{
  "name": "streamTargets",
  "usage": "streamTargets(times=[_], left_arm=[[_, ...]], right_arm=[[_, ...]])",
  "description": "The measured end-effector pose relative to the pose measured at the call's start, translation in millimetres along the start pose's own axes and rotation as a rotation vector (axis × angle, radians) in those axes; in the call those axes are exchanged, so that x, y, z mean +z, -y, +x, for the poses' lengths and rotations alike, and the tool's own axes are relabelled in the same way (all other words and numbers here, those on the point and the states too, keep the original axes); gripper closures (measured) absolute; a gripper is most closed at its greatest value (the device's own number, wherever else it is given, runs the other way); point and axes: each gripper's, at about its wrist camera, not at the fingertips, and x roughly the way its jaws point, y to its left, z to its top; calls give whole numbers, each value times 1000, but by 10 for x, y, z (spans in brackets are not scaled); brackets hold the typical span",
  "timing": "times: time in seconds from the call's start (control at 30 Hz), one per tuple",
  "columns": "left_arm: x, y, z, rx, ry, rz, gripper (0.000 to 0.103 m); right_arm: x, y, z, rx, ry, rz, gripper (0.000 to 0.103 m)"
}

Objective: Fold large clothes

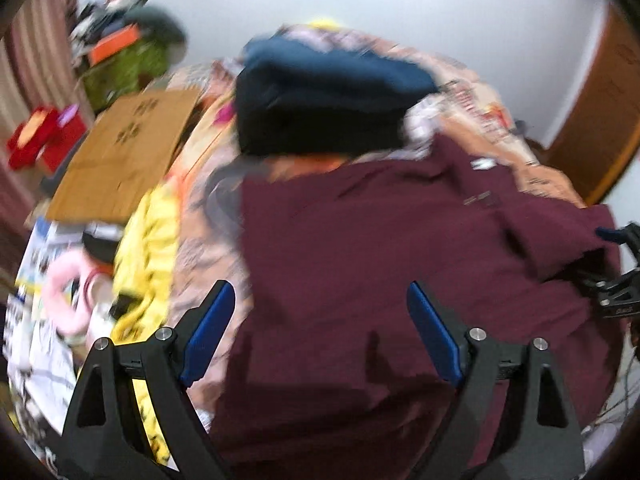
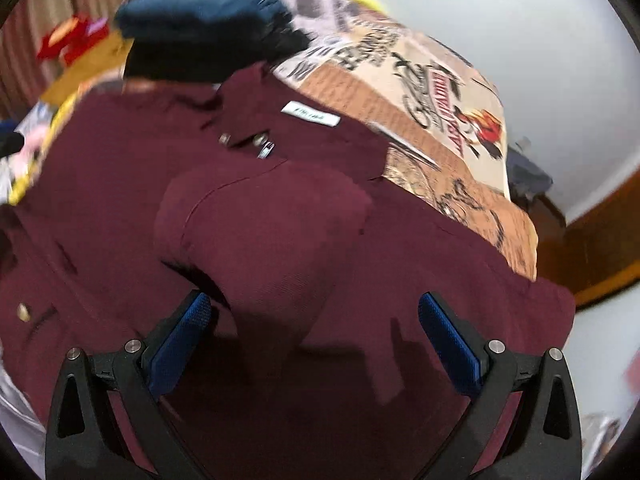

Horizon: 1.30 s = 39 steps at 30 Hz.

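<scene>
Most of both views is taken up by a bed spread with a printed cover (image 2: 448,120) in tan and cream, on which a maroon shirt (image 1: 380,248) lies spread out. Its collar with a white label (image 2: 310,113) points toward the far end of the bed, and one sleeve (image 2: 256,224) is folded in over the chest. Beyond the collar sits a stack of dark blue clothes (image 1: 320,96), touching the shirt's upper edge. Beside the bed a flat cardboard box (image 1: 128,152) lies near some red boxes (image 1: 44,140). Over the shirt's lower part the left gripper (image 1: 320,320) hangs with its blue pads wide apart and nothing between them. Likewise spread and gripping nothing, the right gripper (image 2: 316,328) hangs above the folded sleeve. Both views are blurred.
</scene>
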Motion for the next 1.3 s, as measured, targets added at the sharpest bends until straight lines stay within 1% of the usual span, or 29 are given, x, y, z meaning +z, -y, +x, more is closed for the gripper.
streamTargets(times=[0.07,0.13,0.17,0.27,0.33,0.37,0.43,0.5,0.63,0.77,0.87,0.9,1.0,1.1,1.13,1.2,1.3], left_arm=[[-82,-158,151,11,-51,-33,15],[-175,-298,302,33,-100,-67,15],[-222,-341,372,32,-124,-81,15],[-354,-407,557,14,-189,-106,15],[-436,-391,652,-18,-228,-112,15],[-488,-370,703,-22,-242,-109,15],[-546,-330,717,-11,-232,-97,14],[-566,-302,715,-2,-225,-92,14],[-588,-288,728,3,-228,-103,10],[-604,-316,736,4,-218,-110,10],[-612,-337,734,8,-213,-118,10],[-607,-329,735,8,-214,-121,10],[-612,-331,721,15,-220,-128,10],[-583,-303,684,44,-221,-113,10],[-561,-295,658,58,-217,-104,10],[-499,-262,575,89,-191,-85,10],[-359,-233,404,95,-134,-75,10]], right_arm=[[53,-60,38,-27,-4,-34,0],[127,-86,68,-32,-2,-50,0],[171,-97,81,-34,0,-50,0],[267,-83,85,-53,21,-28,0],[319,-71,40,-79,53,-6,0],[330,-45,-6,-102,77,13,0],[343,46,-112,-156,125,56,0],[334,205,-264,-185,177,121,0],[251,504,-477,-184,231,255,0],[32,771,-594,-129,253,396,0],[-209,926,-644,-170,276,504,0],[-290,993,-654,-167,277,542,0],[-572,1229,-628,-62,236,656,0],[-742,1315,-603,8,207,700,0],[-761,1300,-613,21,201,701,0],[-744,1294,-613,78,195,699,0],[-697,1287,-577,144,190,695,0]])
